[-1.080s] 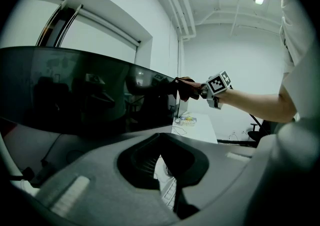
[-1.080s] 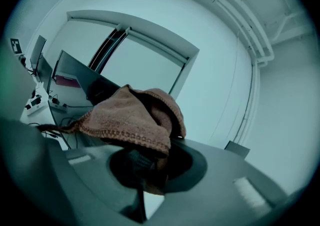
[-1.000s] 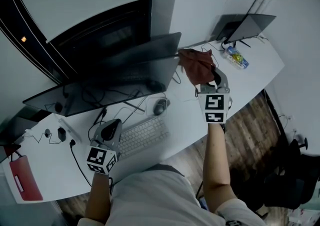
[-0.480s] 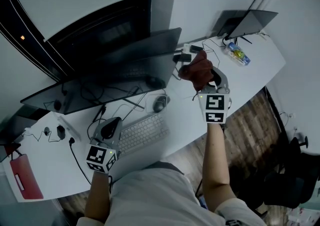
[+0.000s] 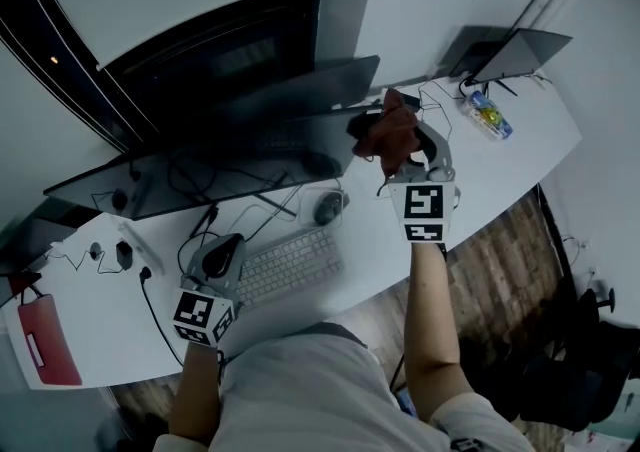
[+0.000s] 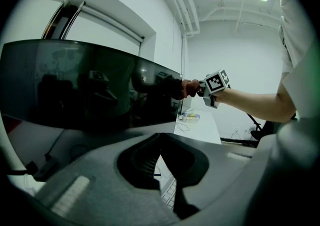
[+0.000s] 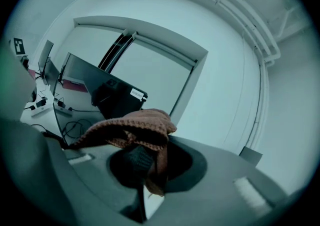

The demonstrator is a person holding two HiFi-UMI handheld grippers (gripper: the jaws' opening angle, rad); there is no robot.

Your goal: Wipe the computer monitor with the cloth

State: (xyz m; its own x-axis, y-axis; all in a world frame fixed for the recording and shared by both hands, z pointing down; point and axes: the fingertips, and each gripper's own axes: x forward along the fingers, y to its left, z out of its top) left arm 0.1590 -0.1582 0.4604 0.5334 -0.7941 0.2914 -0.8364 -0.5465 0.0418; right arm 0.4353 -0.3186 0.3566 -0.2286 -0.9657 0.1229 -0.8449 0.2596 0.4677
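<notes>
Pulled back from the monitor [image 5: 250,130], the right gripper [image 5: 402,148] now holds the brown cloth [image 5: 388,135] just beside the screen's right edge, jaws clamped on a bunched fold. The left gripper [image 5: 224,250] stays by the keyboard [image 5: 290,265], jaws nearly together and empty.
</notes>
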